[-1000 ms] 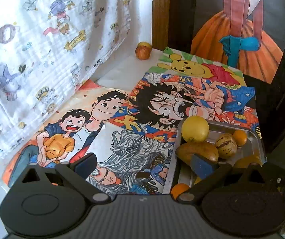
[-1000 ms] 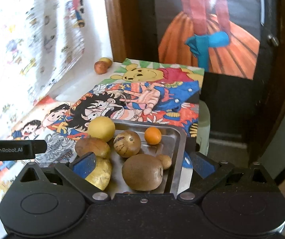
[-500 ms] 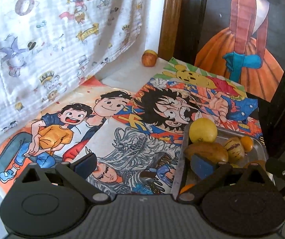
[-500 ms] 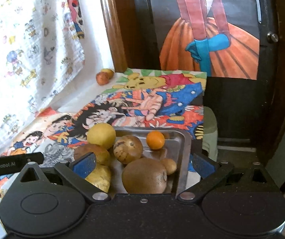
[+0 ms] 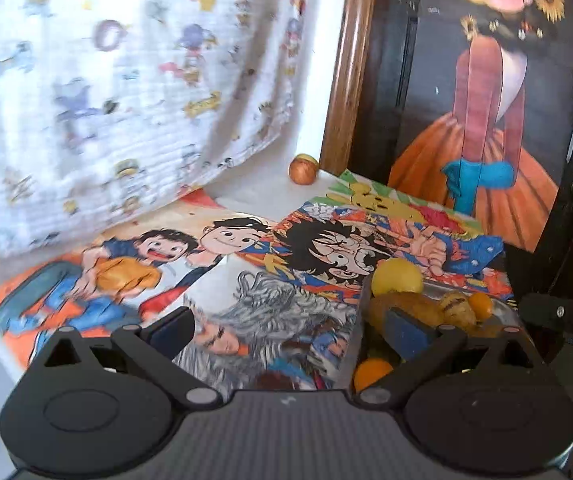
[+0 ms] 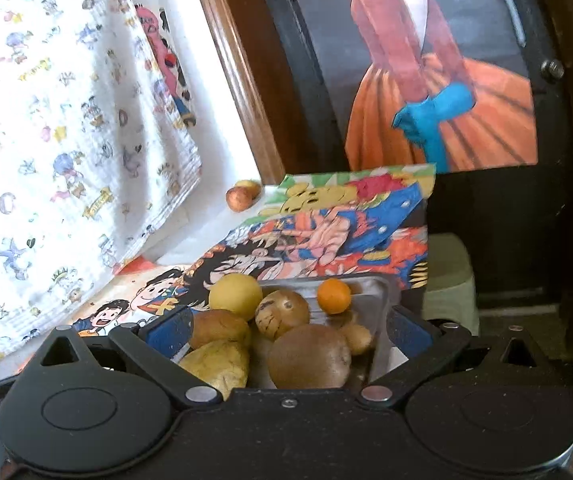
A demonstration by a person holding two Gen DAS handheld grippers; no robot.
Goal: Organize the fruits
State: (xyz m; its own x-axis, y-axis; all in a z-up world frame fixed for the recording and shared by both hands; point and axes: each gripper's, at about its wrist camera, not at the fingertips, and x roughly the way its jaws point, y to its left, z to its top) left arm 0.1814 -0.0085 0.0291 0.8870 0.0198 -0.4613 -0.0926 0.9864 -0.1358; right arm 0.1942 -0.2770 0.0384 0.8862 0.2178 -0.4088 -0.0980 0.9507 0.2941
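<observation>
Both grippers, left gripper (image 5: pixel 286 328) and right gripper (image 6: pixel 286 328), lifted and tilted up since a second ago, jaws apart, empty. Fruits heaped in tray (image 6: pixel 386 292); possibly two more (image 6: pixel 241 197) far left, unsorted.

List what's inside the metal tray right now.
The metal tray holds a yellow round fruit, a small orange, a streaked brown fruit, a big brown fruit and more. The right gripper body covers the tray's near end.
</observation>
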